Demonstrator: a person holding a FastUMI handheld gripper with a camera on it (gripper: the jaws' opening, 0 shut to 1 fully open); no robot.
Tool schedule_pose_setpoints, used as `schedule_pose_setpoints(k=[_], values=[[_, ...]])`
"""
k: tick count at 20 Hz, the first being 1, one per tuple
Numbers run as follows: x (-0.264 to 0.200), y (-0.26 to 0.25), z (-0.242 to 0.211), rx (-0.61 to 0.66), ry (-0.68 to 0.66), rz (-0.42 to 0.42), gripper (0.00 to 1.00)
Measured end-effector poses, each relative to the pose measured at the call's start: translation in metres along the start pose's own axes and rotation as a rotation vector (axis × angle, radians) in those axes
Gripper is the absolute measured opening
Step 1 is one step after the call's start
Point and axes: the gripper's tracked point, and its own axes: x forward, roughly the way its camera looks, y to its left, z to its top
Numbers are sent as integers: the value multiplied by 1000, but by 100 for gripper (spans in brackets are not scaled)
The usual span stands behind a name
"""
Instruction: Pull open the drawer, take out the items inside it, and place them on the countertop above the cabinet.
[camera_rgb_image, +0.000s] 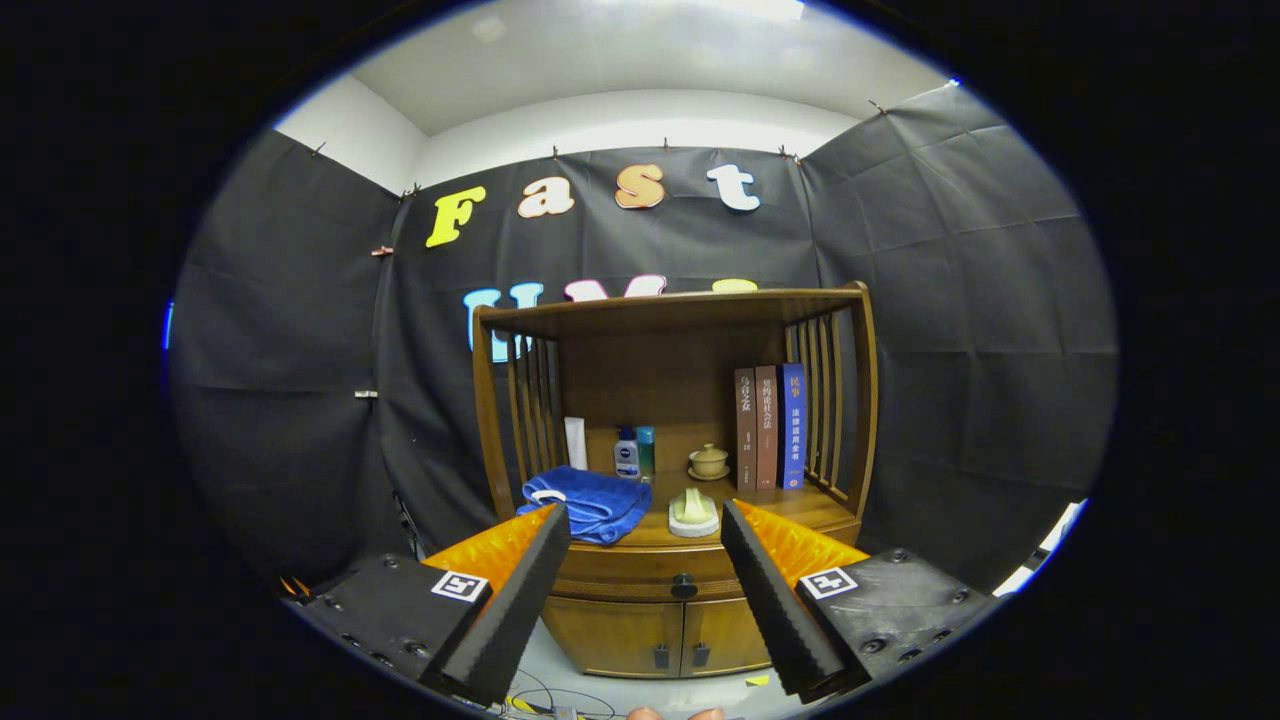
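A closed wooden drawer (640, 580) with a dark round knob (684, 587) sits between and just beyond the tips of the gripper (645, 520), whose two black fingers (520, 600) are spread wide and hold nothing. The drawer front is flush with the cabinet (665, 480), so what lies inside is hidden. Below it, two small doors (650, 635) with dark pulls are shut; the left finger covers the drawer's left end and the right finger its right end. On the countertop (800, 505) above the drawer, a folded blue towel (585, 500) lies by the left fingertip, part of it behind the finger. A pale brush-like item (693, 512) rests ahead between the fingers; its make is hard to tell. Farther back stand a white tube (576, 443), two small bottles (634, 452) and a lidded cup (708, 461). Three books (770, 427) stand upright beyond the right finger, against the slatted side.
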Motion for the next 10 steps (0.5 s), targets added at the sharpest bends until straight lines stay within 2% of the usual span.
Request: schedule_pose_setpoints(k=[10], values=[[-1, -19, -3, 1, -4, -50, 98]])
